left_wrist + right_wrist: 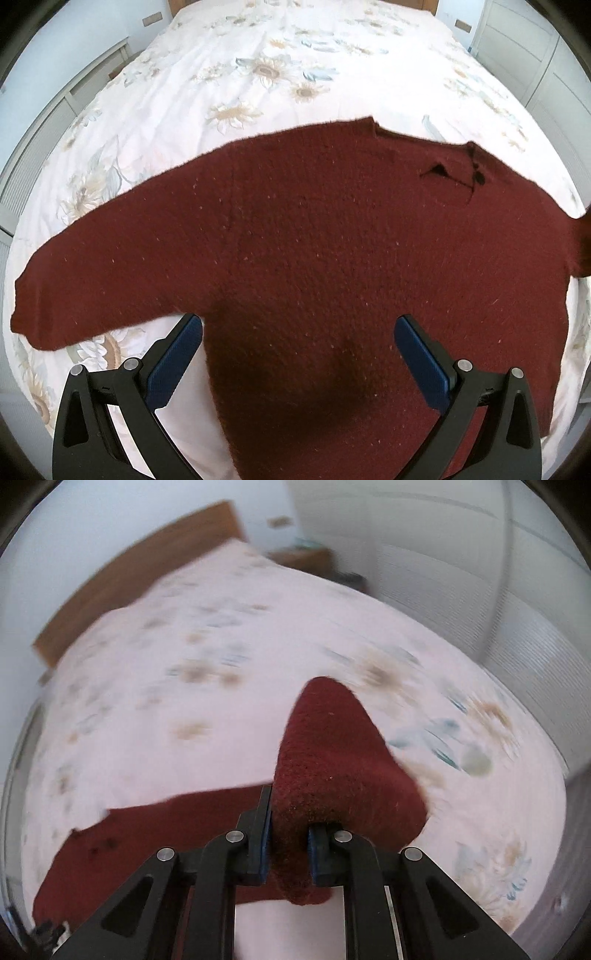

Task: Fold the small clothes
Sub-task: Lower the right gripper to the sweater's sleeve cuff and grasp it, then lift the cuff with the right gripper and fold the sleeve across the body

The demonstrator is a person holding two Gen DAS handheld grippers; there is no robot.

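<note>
We see our left tool [298,345] angled steeply down, pads spread wide above the maroon sweater [314,258] lying flat on the flowered bed [258,74]. Our right tool [289,836] pinches one raised sleeve [332,760].

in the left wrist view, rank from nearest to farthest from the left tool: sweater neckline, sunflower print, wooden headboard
1. Sweater neckline: on the dark red sweater, up and right of the open left tool.
2. Sunflower print: on the bedspread, beyond the sweater.
3. Wooden headboard: at the bed's far end, top edge.
</note>
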